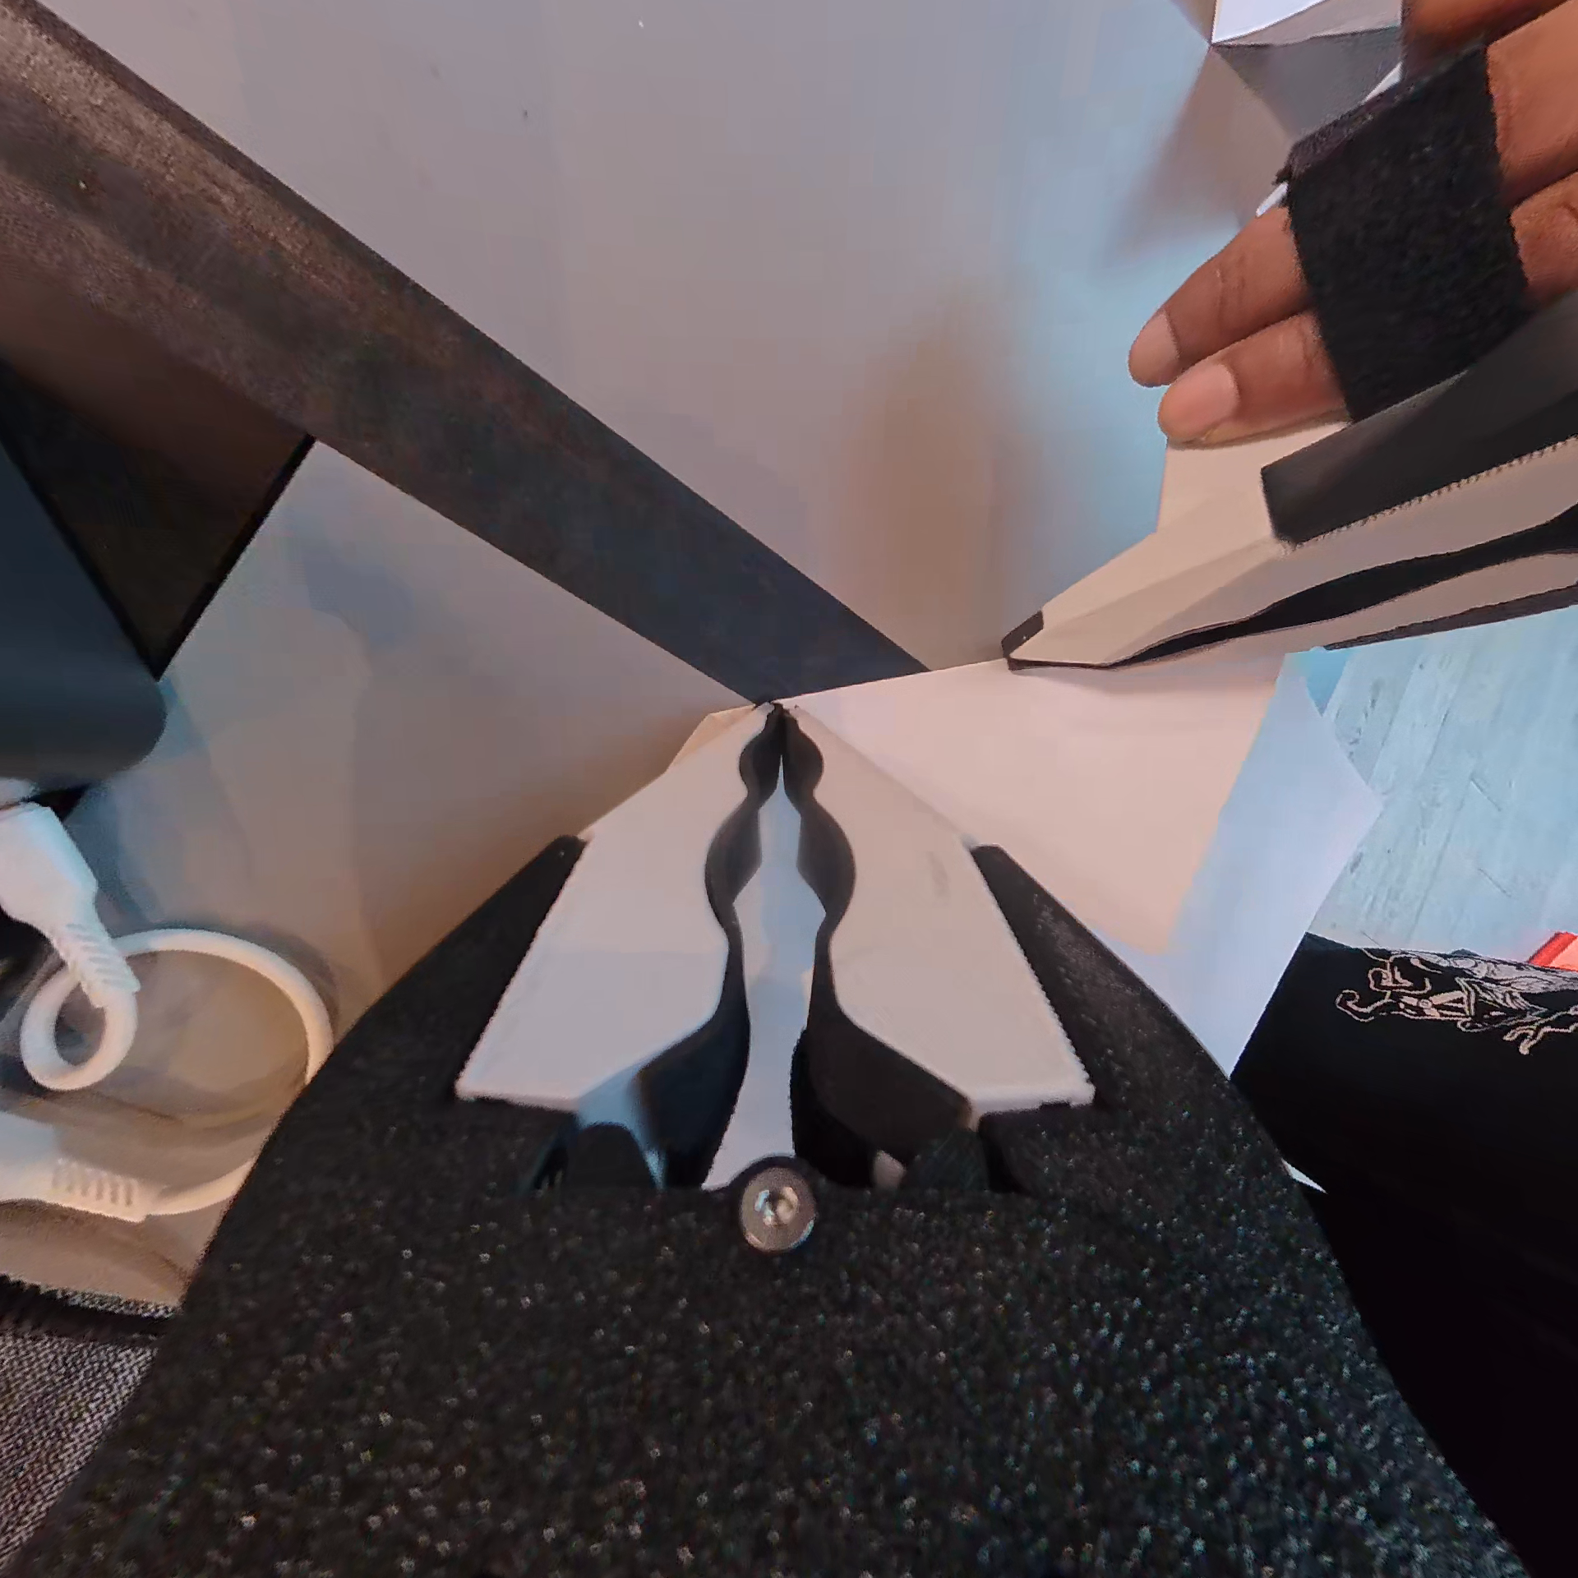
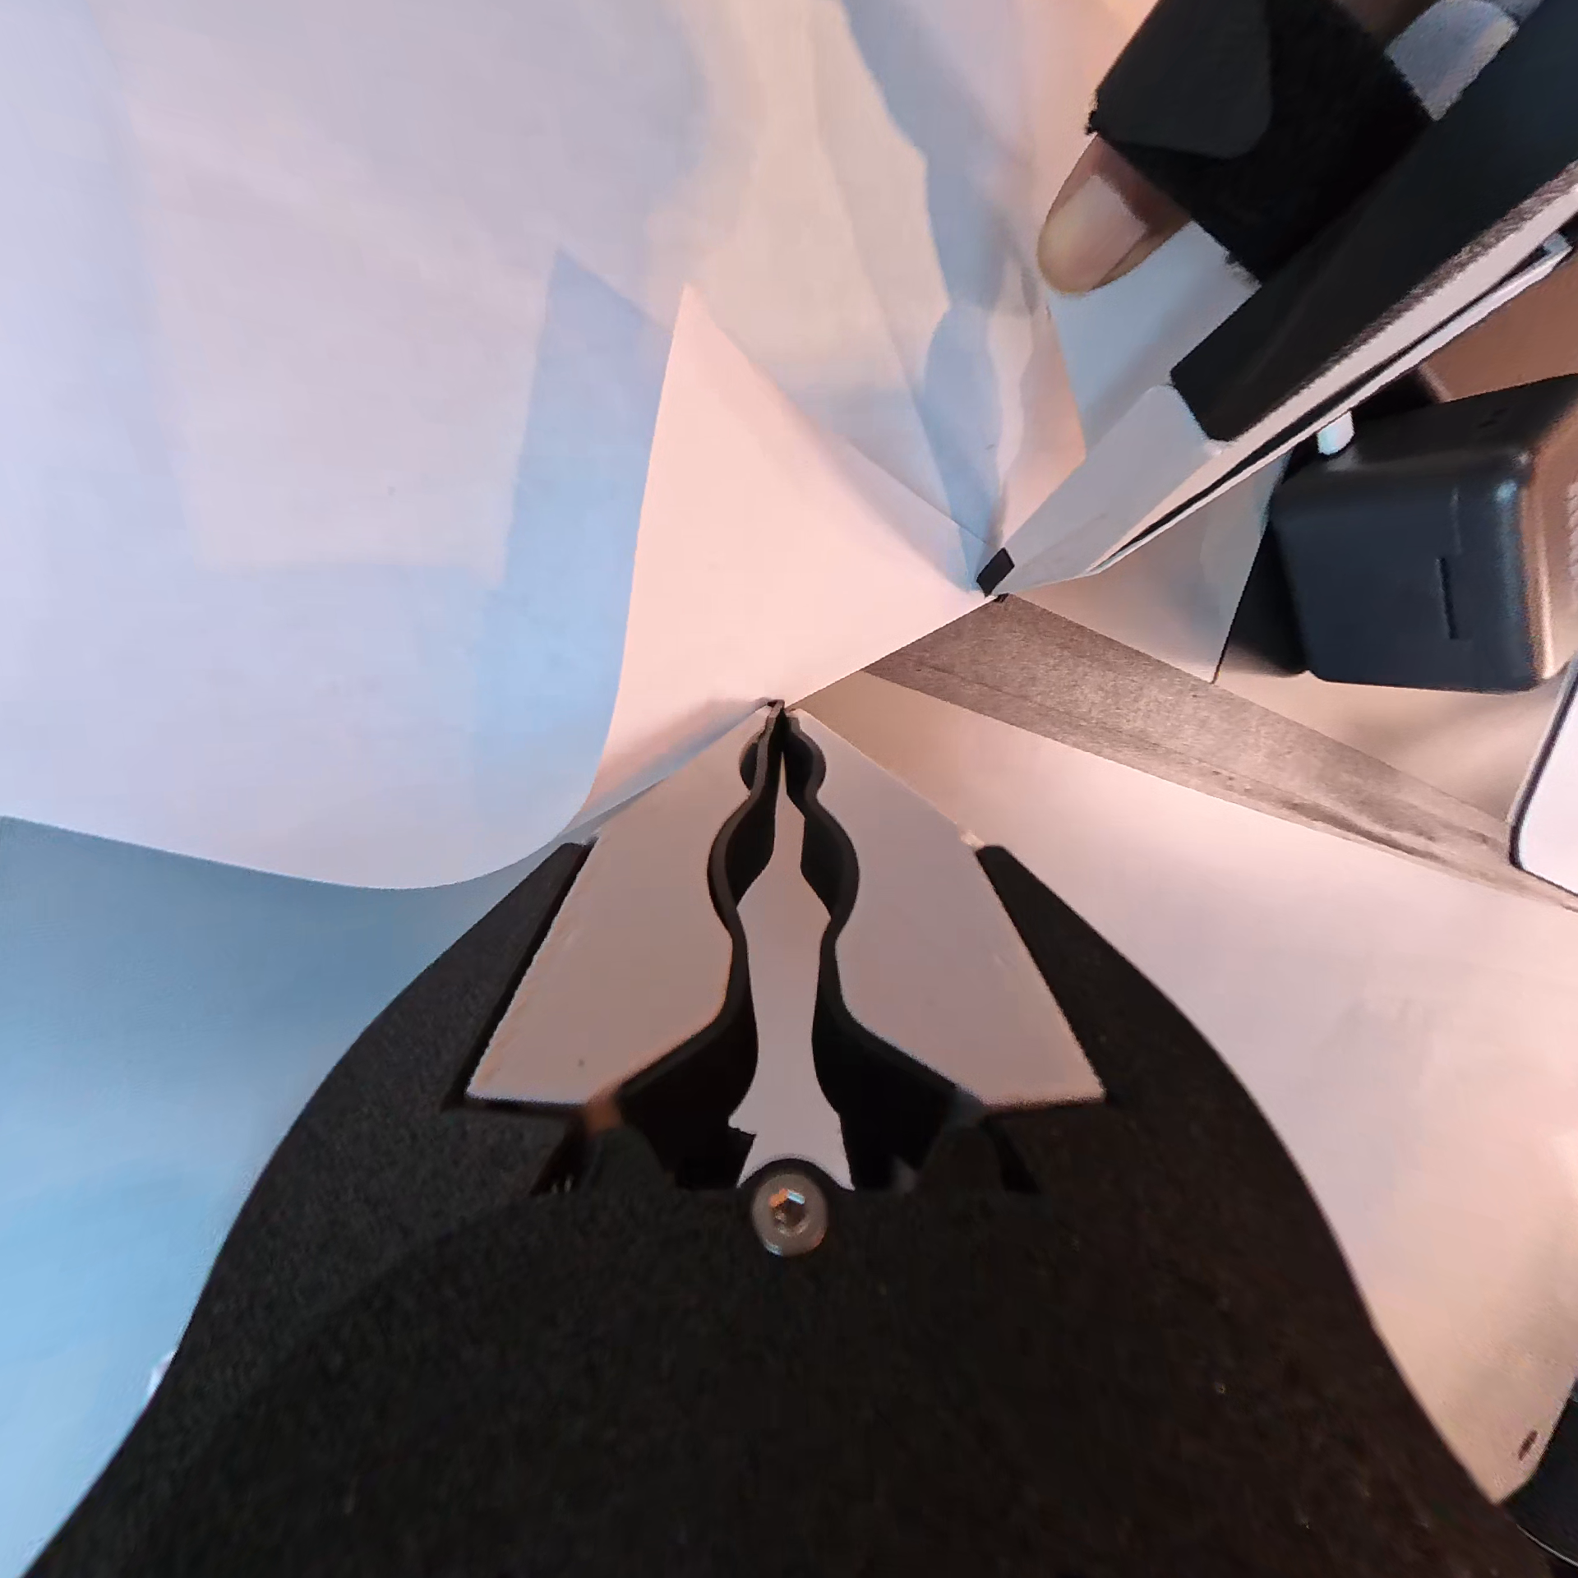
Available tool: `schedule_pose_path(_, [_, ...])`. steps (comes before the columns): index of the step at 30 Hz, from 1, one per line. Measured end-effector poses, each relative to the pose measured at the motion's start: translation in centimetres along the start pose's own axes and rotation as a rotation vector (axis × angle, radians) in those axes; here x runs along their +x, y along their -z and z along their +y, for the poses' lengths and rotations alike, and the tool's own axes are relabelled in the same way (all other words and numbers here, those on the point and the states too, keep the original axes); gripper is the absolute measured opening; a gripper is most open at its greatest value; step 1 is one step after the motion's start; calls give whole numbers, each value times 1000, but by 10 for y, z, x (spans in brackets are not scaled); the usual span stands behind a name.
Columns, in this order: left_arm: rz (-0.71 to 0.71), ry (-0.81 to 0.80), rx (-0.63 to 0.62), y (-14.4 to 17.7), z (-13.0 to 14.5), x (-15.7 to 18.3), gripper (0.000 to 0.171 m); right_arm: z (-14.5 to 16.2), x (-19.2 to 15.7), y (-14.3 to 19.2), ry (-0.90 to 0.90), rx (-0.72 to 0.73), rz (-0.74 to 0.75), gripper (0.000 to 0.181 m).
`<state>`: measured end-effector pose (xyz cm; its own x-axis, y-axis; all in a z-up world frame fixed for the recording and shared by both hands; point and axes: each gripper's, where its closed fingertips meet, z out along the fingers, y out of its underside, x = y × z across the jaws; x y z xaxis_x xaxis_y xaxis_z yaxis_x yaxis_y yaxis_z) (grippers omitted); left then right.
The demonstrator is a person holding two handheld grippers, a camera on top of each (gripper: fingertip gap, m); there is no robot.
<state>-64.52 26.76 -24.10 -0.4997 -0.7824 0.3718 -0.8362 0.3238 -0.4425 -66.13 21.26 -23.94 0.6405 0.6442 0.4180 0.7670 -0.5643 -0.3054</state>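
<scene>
A white sheet of paper (image 1: 1067, 768) is held by both grippers along one edge, next to the dark edge band of a white table (image 1: 427, 384). My left gripper (image 1: 779, 713) is shut, its tips pinching the paper's edge. The right gripper (image 1: 1020, 640) shows at upper right, also shut on the paper, with a hand (image 1: 1238, 359) on it. In the right wrist view my right gripper (image 2: 775, 709) is shut on the paper (image 2: 427, 427), which bends and shows creases. The left gripper (image 2: 995, 585) pinches it a short way off, by the table edge (image 2: 1153, 709).
A white cable (image 1: 85, 982) coils at lower left beside a dark object (image 1: 68, 640). A black box-shaped block (image 2: 1409, 555) sits beyond the table edge. Dark clothing with a pale print (image 1: 1452, 1110) and pale wood floor (image 1: 1469, 768) are at right. Tip to tip, the grippers are about 6 cm apart.
</scene>
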Motion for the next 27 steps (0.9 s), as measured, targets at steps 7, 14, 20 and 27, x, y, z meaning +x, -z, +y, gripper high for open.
schedule_pose_path(7, [-13,4,0,0,0,0,0,-1,-8,4,8,-25,11,0])
schedule_pose_path(14, [-12,15,3,0,0,0,0,-1,-16,8,-58,-55,20,0])
schedule_pose_path(20, [-22,20,1,0,0,0,0,-1,-24,12,-109,-75,55,0])
schedule_pose_path(27, [-27,20,-4,-1,0,0,0,-1,-34,18,-163,-86,75,0])
